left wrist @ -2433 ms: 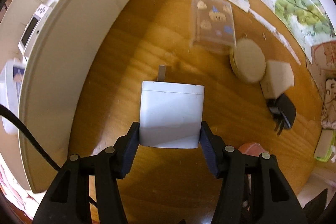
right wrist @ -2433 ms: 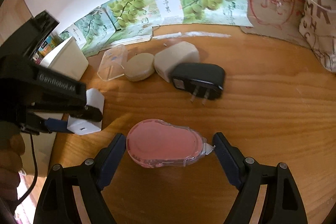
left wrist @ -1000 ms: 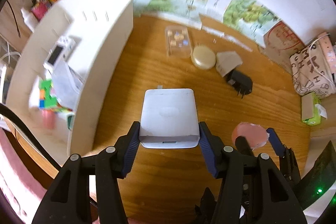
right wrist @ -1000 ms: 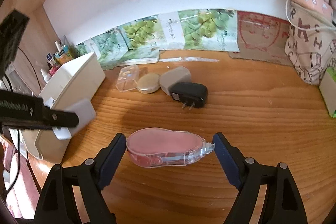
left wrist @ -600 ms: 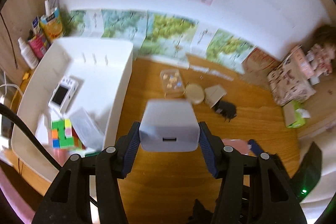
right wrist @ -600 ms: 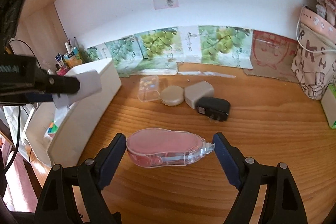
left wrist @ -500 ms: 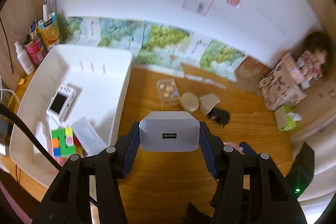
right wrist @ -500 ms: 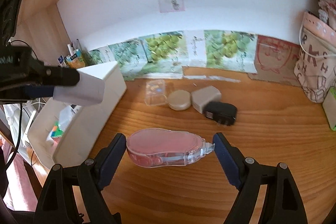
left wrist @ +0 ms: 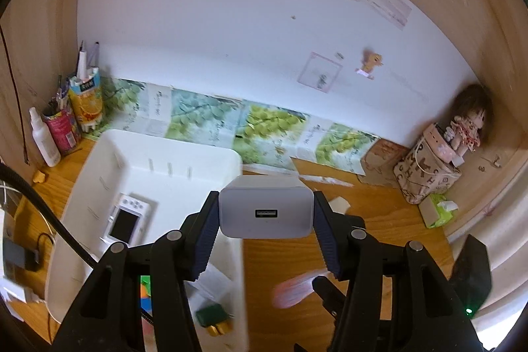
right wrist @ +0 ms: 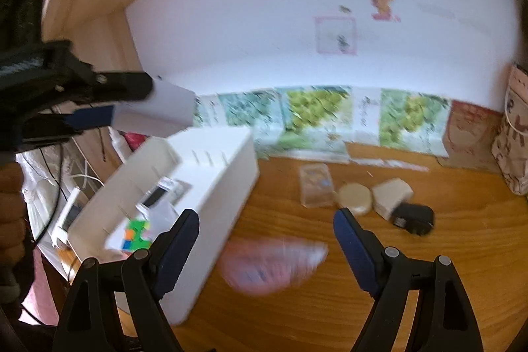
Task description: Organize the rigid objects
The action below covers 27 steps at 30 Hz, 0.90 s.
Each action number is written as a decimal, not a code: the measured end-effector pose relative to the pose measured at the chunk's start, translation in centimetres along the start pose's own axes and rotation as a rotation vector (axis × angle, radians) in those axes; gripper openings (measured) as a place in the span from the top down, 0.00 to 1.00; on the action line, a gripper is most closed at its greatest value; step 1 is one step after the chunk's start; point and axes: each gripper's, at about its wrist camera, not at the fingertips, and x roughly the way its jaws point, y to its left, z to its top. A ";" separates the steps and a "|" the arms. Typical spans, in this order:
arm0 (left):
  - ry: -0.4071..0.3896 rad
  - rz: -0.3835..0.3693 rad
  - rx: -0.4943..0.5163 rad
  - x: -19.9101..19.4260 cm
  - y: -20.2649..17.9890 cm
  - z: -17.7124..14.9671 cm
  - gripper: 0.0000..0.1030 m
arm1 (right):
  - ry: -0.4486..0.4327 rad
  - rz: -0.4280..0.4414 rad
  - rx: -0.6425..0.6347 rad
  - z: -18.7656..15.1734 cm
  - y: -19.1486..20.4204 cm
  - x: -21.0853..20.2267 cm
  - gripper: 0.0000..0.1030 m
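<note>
The left gripper (left wrist: pixel 266 215) is clamped on a white charger (left wrist: pixel 266 212) above the white bin (left wrist: pixel 171 154). Between the right gripper's (right wrist: pixel 266 240) spread jaws sits a blurred pink tape dispenser (right wrist: pixel 269 263); I cannot tell whether they grip it.

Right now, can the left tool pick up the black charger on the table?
Probably not: the left tool is shut on the white charger, so its jaws are full, though the black charger lies uncovered.

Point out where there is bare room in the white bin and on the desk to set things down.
In the white bin, the floor between the back wall and the handheld console is bare; the near end, around the puzzle cube, is crowded. On the desk, wood is free right of the black plug adapter; left of it, objects cluster.
</note>
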 end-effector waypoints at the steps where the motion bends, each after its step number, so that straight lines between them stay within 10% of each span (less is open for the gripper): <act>1: -0.003 0.003 0.003 0.0 0.5 0.2 0.44 | -0.009 0.002 -0.007 0.2 0.7 0.2 0.18; 12: 0.030 0.001 0.059 0.7 5.1 1.3 0.44 | -0.003 -0.005 0.060 -0.7 4.6 2.2 0.23; 27: 0.125 -0.043 0.127 2.9 7.3 0.8 0.44 | 0.122 -0.178 0.355 -5.3 -0.4 3.6 0.22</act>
